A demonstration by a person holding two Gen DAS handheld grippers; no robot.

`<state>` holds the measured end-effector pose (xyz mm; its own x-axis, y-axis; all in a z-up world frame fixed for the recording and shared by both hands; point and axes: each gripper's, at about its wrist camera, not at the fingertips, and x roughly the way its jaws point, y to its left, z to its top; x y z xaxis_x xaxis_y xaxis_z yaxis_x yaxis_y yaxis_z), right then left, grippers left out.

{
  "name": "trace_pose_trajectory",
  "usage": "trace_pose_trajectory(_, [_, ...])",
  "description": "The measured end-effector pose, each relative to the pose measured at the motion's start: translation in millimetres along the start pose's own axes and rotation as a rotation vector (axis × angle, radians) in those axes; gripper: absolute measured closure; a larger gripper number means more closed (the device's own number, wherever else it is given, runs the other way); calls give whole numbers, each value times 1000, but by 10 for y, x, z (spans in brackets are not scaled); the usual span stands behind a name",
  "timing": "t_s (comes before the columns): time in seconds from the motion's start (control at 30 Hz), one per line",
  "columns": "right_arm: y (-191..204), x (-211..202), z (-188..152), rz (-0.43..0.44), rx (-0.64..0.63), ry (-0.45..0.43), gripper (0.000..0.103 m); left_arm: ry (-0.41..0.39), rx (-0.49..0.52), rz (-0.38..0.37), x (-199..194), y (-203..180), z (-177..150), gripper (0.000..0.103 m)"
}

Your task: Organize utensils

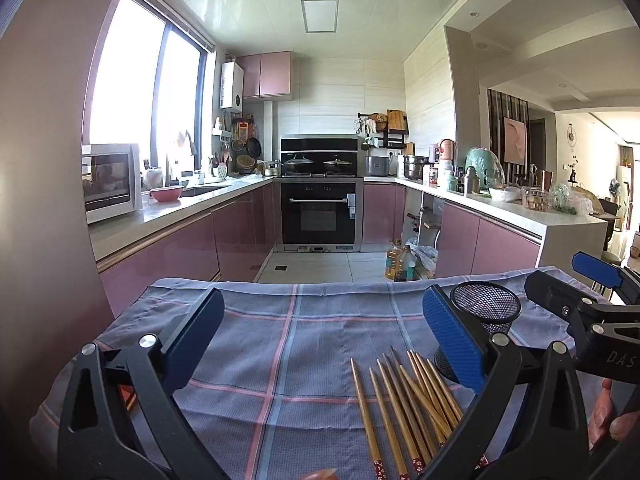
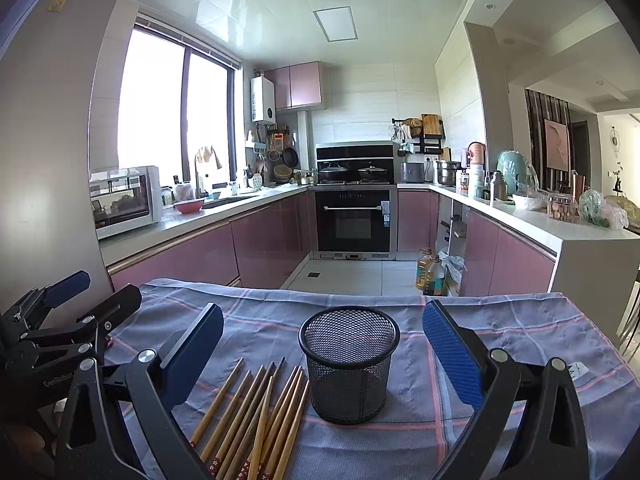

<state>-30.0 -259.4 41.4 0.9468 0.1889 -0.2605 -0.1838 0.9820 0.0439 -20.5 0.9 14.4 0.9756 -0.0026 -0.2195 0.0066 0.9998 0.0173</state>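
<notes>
Bamboo chopsticks: about ten, lying loose in a fanned bundle on the checked cloth covering the worktop, tips pointing away, decorated ends toward the cameras. Several cross or touch one another. They lie just beside the black mesh cup, on its left in the right wrist view. The cup stands upright and appears empty, though its bottom is not fully visible.

Handling, by judgement: the sticks are light, stiff and thin, with a smooth finish likely to slip or roll. A pinch across the mid-length, taking one or a few at a time, looks safest; the overlaps may drag neighbours along. The cup is light and could tip if struck near its rim.

Left gripper: spread wide, holding nothing, above the cloth with the chopsticks near its right finger. Right gripper: spread wide, holding nothing, the cup standing between its fingers without contact.

Surroundings: kitchen with pink cabinets and a built-in oven beyond the worktop.
</notes>
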Motion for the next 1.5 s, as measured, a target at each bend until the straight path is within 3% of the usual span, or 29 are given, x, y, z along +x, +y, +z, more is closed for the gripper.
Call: trace_pose_trajectory(1.5, [-5, 16, -9, 12, 5, -1, 7, -17, 5, -6, -50, -43, 21, 5])
